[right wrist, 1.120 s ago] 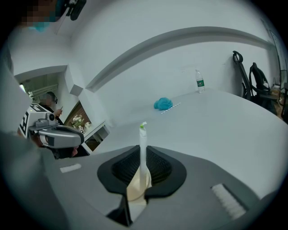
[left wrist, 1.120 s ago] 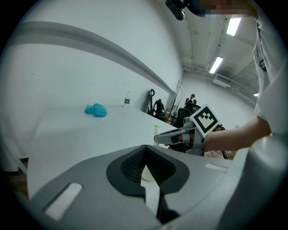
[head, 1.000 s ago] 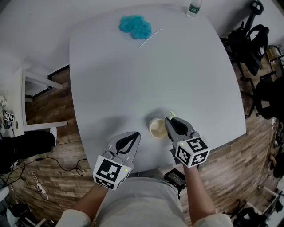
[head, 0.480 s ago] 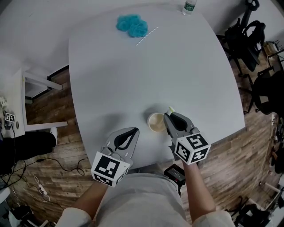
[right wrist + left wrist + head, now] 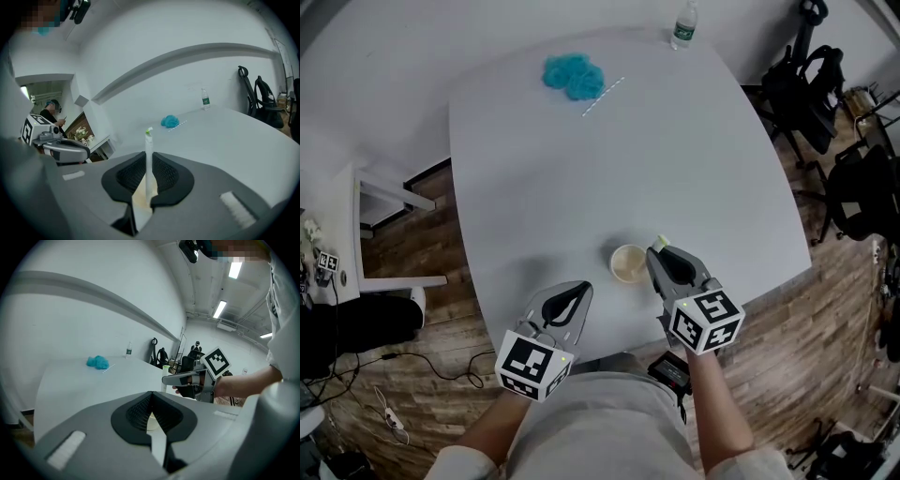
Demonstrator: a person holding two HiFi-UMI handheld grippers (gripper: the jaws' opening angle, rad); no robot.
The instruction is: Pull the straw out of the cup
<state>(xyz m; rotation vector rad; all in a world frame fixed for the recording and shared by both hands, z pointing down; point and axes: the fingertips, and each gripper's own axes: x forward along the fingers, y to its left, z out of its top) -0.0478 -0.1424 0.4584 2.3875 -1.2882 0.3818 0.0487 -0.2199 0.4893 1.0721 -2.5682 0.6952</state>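
Observation:
A paper cup (image 5: 628,263) stands near the front edge of the white table (image 5: 609,169). Just right of it, my right gripper (image 5: 654,251) is shut on a white straw (image 5: 148,159) with a green tip (image 5: 662,242). The straw stands upright between the pads, and the cup's tan inside (image 5: 140,201) shows below them. The jaws hide the straw's lower end. My left gripper (image 5: 584,284) hovers over the table's front edge, left of the cup, shut with nothing in it. From the left gripper view, the cup (image 5: 152,420) shows past my closed left gripper (image 5: 152,394).
A blue fluffy ball (image 5: 573,75) and a wrapped straw (image 5: 603,97) lie at the far side of the table, with a water bottle (image 5: 682,28) at the far edge. Black chairs (image 5: 806,94) stand to the right and a white shelf (image 5: 384,187) to the left.
Both grippers have risen a little, the right one keeping its hold on the straw. The cup has stayed where it was.

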